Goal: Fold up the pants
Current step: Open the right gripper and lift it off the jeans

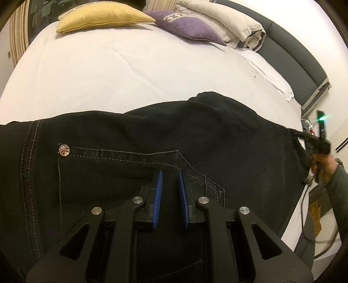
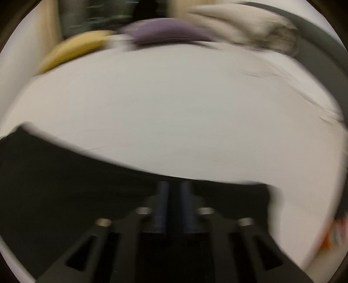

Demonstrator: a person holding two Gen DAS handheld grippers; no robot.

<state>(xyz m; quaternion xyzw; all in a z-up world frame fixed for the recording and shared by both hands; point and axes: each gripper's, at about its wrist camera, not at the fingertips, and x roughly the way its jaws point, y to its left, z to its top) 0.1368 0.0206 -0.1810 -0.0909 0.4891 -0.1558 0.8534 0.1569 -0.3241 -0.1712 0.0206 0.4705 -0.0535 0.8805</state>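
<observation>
Two grippers are over the black pants (image 1: pixel 134 139), which lie spread across the white sheet of the bed (image 1: pixel 121 71), near its front edge.

Left gripper (image 1: pixel 170 174): the jaws stand a narrow gap apart, blue ribbed pads (image 1: pixel 159 185) facing each other. Dark cloth lies under and between them; whether the pads pinch a fold of it I cannot tell. The tips sit just over the stitched corner of a back pocket (image 1: pixel 134 174). A metal rivet (image 1: pixel 64 150) marks the pocket's far left corner, with a double-stitched seam running down beside it.

Right gripper (image 2: pixel 174 185): that view is heavily blurred. The jaws show a small gap with nothing visibly clamped; they hang above the far edge of the pants, where black cloth meets white sheet. In the left view the same gripper shows at the right end of the pants, held in a hand (image 1: pixel 324 165) with a grey sleeve (image 1: pixel 339 191).

Further back on the bed: a yellow cushion (image 1: pixel 102 17), a purple cushion (image 1: pixel 189 26) touching it at the corner, and a rolled cream duvet (image 1: pixel 228 21) against the dark headboard (image 1: pixel 300 63). A green light (image 1: pixel 321 118) glows on a device beside the bed.
</observation>
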